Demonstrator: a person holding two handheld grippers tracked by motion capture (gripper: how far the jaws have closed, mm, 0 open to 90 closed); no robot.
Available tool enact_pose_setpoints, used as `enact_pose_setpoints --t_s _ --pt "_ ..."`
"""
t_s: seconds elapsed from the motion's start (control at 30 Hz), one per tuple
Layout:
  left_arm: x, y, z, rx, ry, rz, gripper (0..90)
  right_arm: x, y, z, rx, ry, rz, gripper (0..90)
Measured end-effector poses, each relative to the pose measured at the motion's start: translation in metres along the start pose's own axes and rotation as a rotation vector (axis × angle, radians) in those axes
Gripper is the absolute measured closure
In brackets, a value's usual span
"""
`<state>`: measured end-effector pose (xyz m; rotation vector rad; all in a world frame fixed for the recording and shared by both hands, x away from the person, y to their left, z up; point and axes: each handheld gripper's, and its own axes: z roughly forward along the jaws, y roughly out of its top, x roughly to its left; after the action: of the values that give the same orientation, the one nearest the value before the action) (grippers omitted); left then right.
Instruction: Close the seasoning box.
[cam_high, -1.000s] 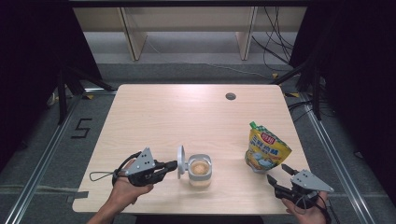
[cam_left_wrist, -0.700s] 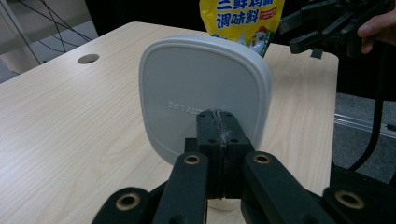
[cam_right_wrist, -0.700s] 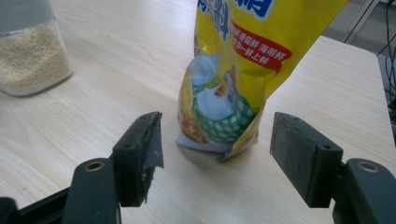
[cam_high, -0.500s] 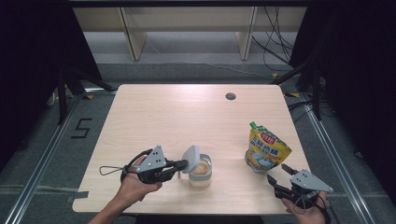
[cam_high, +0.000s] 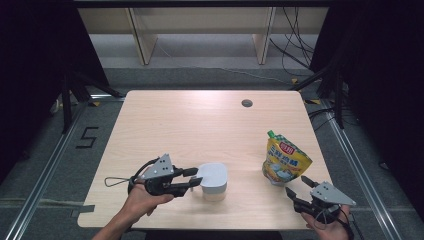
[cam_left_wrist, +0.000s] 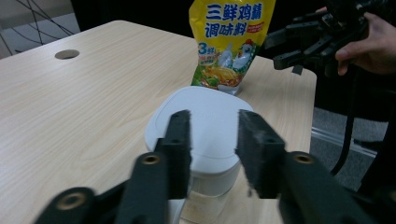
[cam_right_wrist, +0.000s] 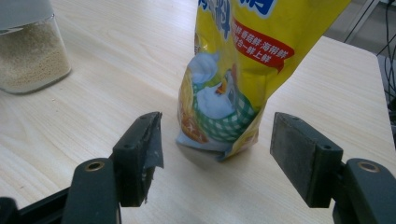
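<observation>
- Your left hand-held gripper (cam_high: 196, 179) sits at the near left part of the surface (cam_high: 200, 125), pointing sideways at the small jar (cam_high: 214, 180).
- Its jaws have just been opening. They stand partly apart now, and in the left gripper view (cam_left_wrist: 212, 140) you can see them up by the jar's white lid (cam_left_wrist: 205, 119) with a gap between them. They do not squeeze anything.
- The white lid lies flat on top of the jar, so the jar is closed.
- The jar has clear walls, and the right gripper view shows it full of pale little grains (cam_right_wrist: 28, 56).
- The jar stands upright near the front edge of the surface, around the middle.
- Your right hand-held gripper (cam_high: 298, 189) rests at the near right corner of the surface. Its jaws are wide apart and hold nothing.
- In the right gripper view (cam_right_wrist: 217, 158) the yellow pouch (cam_right_wrist: 243, 70) stands just past the jaws, lined up with the gap between them, but they do not touch it.
- The yellow pouch (cam_high: 283, 161) stands upright on the right side of the surface, well apart from the jar. It has a green cap on top and a picture of a chicken on the front.
</observation>
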<state>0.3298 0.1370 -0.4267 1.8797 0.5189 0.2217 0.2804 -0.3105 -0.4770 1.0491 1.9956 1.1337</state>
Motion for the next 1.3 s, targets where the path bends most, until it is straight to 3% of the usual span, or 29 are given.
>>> enact_pose_setpoints --t_s 0.03,0.07,0.1,0.17,0.3,0.47,0.53,0.6,0.63,0.77,0.9,0.93,0.97,1.0,1.03,1.07,1.1,1.13,1.2,1.23,1.3 --pt "0.001 -0.003 -0.002 0.003 0.019 -0.008 51.9 0.002 0.0 -0.001 0.02 0.006 0.029 34.8" --pt "0.002 -0.006 -0.004 0.006 0.037 -0.014 47.8 0.001 0.0 0.0 0.008 -0.002 0.0 34.8" --pt "0.004 -0.008 -0.006 0.013 0.056 -0.027 43.1 0.002 0.0 -0.001 0.018 0.002 0.015 34.8" --pt "0.008 -0.014 -0.01 0.004 0.077 -0.049 37.0 -0.001 0.0 0.001 0.002 0.0 -0.015 34.8" --pt "0.013 -0.028 -0.013 -0.013 0.085 -0.085 35.1 -0.002 0.0 0.001 -0.003 -0.008 -0.035 34.8" --pt "0.014 -0.039 -0.012 0.011 0.091 -0.084 34.2 0.001 0.0 0.001 0.015 0.008 -0.007 34.8" --pt "0.013 -0.043 -0.013 0.025 0.093 -0.077 32.1 0.001 0.001 0.001 0.0 -0.005 -0.021 34.8" --pt "0.011 -0.048 -0.013 0.034 0.1 -0.082 31.2 0.001 0.001 0.002 0.007 0.006 -0.022 34.7" --pt "0.01 -0.052 -0.012 0.04 0.094 -0.104 31.0 0.001 0.0 0.003 0.004 0.014 -0.018 34.7" --pt "0.007 -0.061 -0.013 0.066 0.096 -0.098 30.1 0.0 0.0 0.002 0.006 0.016 -0.036 33.7" --pt "0.008 -0.067 -0.016 0.077 0.099 -0.082 28.4 0.002 0.0 0.004 0.054 0.039 0.022 23.8" --pt "0.006 -0.069 -0.016 0.089 0.112 -0.099 28.1 0.002 -0.001 0.006 0.048 0.043 0.01 23.2" --pt "0.006 -0.07 -0.016 0.097 0.112 -0.088 27.7 0.003 -0.001 0.007 0.069 0.053 0.028 22.6" --pt "0.007 -0.071 -0.017 0.109 0.118 -0.069 27.5 0.003 -0.001 0.007 0.062 0.036 0.013 22.6" --pt "0.007 -0.072 -0.017 0.113 0.118 -0.072 27.4 0.004 -0.001 0.007 0.066 0.061 0.024 22.7" --pt "0.008 -0.071 -0.018 0.112 0.117 -0.064 27.4 0.005 0.0 0.005 0.068 0.046 0.023 22.8" --pt "0.007 -0.071 -0.017 0.108 0.109 -0.085 27.3 0.007 0.0 0.005 0.063 0.037 0.039 22.7" --pt "0.008 -0.071 -0.018 0.109 0.113 -0.077 26.8 0.005 0.001 0.004 0.053 0.032 0.011 22.7" --pt "0.006 -0.071 -0.017 0.106 0.11 -0.084 26.1 0.006 0.001 0.004 0.071 0.048 0.031 22.7" --pt "0.007 -0.071 -0.017 0.121 0.123 -0.072 25.5 0.005 0.001 0.005 0.058 0.043 0.001 22.6" --pt "0.007 -0.072 -0.016 0.117 0.117 -0.057 24.9 0.006 -0.001 0.005 0.097 0.065 0.023 22.5"
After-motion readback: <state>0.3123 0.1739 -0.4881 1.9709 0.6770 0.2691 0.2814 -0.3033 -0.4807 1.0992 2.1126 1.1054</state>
